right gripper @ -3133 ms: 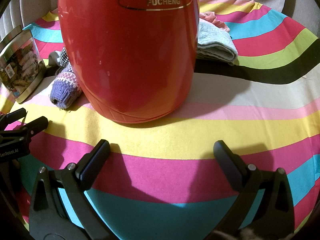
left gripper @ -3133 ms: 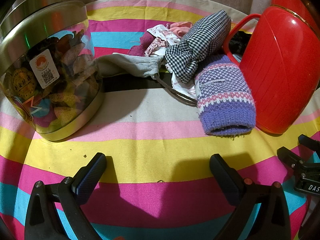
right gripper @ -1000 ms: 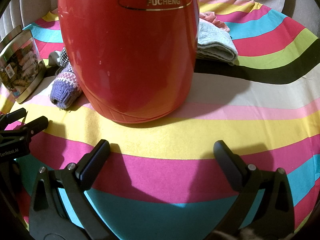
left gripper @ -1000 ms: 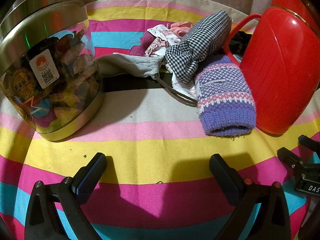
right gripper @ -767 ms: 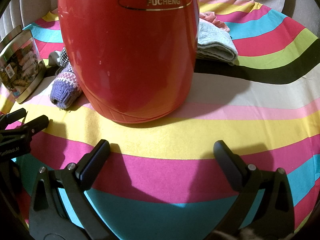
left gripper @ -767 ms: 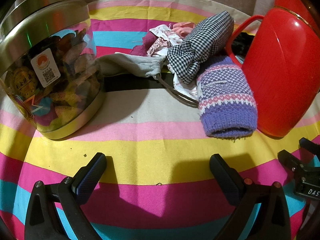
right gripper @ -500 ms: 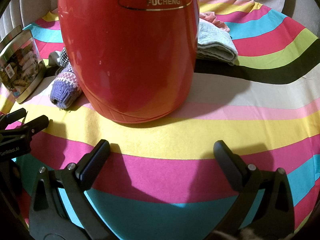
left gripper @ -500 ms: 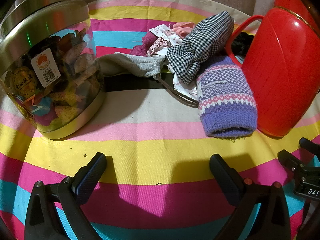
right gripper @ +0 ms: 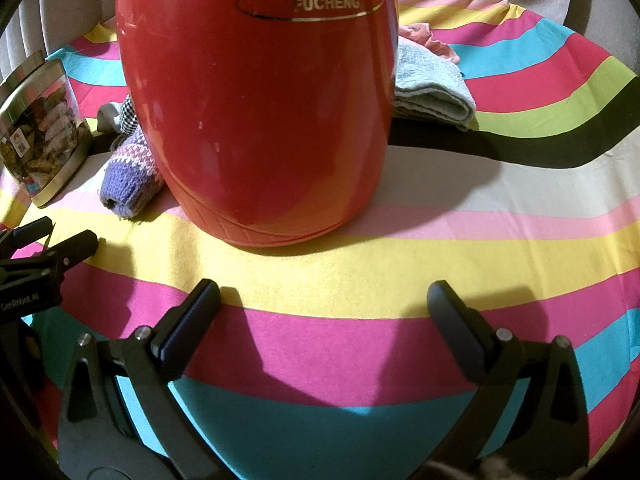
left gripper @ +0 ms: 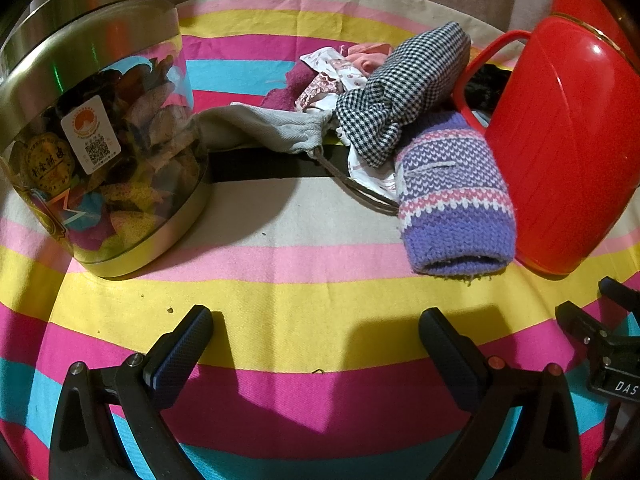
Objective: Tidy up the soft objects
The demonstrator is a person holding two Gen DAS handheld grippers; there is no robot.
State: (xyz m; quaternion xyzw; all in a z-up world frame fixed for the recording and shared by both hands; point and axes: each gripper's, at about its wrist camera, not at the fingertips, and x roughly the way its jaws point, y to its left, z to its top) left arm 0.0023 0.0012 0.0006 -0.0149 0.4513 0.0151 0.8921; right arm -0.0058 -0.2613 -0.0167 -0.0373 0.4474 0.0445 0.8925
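A purple knitted sleeve (left gripper: 454, 204) lies on the striped cloth beside a red jug (left gripper: 560, 148); it also shows in the right wrist view (right gripper: 128, 176). Behind it lie a black-and-white checked cloth (left gripper: 404, 92), a grey drawstring pouch (left gripper: 268, 128) and floral and pink scraps (left gripper: 340, 72). A folded light-blue towel (right gripper: 432, 88) lies behind the red jug (right gripper: 264, 100) with a pink cloth (right gripper: 424, 38) behind it. My left gripper (left gripper: 316, 332) is open and empty, short of the sleeve. My right gripper (right gripper: 324, 304) is open and empty in front of the jug.
A clear jar with a metal lid and base (left gripper: 96, 140), full of coloured pieces, stands at the left; it also shows in the right wrist view (right gripper: 40, 132). The striped tablecloth (left gripper: 304, 300) covers a round table. Pale curtain fabric hangs behind.
The left wrist view has shifted slightly, so the pile and jug sit a little further right and lower. The right gripper has not moved.
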